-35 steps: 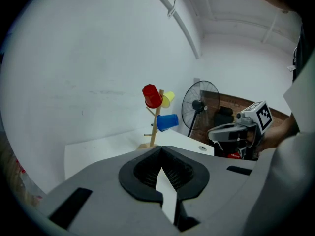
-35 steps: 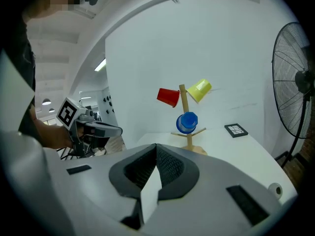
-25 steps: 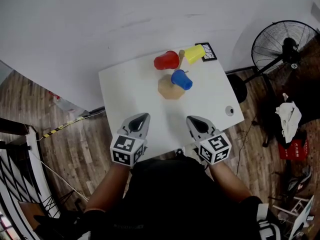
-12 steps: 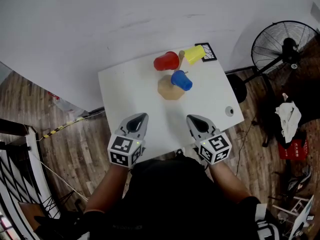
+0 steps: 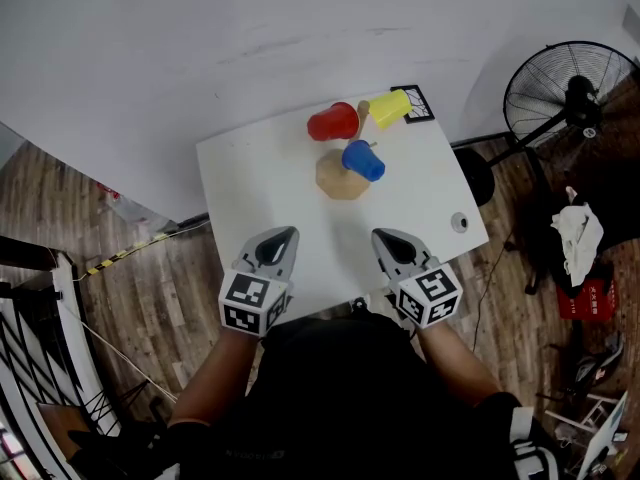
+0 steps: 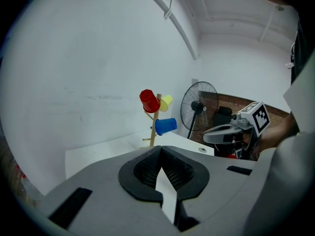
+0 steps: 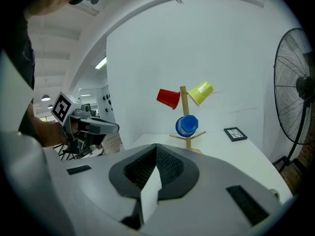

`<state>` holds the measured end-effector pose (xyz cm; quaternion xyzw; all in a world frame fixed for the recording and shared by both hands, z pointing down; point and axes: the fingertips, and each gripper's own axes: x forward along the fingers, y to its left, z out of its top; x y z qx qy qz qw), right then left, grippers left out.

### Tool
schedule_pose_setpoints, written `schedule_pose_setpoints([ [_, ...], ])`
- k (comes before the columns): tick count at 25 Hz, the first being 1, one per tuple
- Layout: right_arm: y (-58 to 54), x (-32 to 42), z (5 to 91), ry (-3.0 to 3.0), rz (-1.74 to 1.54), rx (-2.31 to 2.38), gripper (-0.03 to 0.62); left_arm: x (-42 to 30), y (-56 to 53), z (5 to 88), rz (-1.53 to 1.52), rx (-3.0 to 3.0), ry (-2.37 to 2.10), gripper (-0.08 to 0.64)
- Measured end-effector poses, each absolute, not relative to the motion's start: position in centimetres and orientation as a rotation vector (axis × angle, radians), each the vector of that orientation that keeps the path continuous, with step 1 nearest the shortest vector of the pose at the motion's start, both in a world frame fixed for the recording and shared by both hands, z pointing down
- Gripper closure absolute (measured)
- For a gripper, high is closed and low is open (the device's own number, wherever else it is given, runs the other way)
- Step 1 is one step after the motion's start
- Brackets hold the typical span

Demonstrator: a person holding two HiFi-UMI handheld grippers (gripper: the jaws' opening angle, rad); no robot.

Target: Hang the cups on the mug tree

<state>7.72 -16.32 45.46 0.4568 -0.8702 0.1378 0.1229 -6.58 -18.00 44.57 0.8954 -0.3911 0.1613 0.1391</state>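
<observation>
A wooden mug tree [image 5: 343,173] stands at the far side of the white table [image 5: 260,183]. A red cup [image 5: 333,122], a yellow cup [image 5: 390,107] and a blue cup [image 5: 363,159] hang on its pegs. The tree and its cups also show in the left gripper view as red cup [image 6: 148,101], yellow cup [image 6: 166,102], blue cup [image 6: 165,126], and in the right gripper view as red cup [image 7: 169,98], yellow cup [image 7: 201,92], blue cup [image 7: 187,126]. My left gripper [image 5: 278,243] and right gripper [image 5: 390,245] hover over the table's near edge, both shut and empty.
A black marker card [image 5: 414,103] lies at the table's far right corner. A small round thing [image 5: 459,222] sits near the right edge. A standing fan [image 5: 567,90] is to the right of the table, with clutter on the wooden floor beyond it.
</observation>
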Motion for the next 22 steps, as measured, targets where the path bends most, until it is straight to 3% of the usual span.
schedule_pose_setpoints([
  [22,-16.78,8.05,45.32,-2.555,0.419,1.344,0.586,-7.05,-18.29,44.49,0.464,2.565,-1.156,0.545],
])
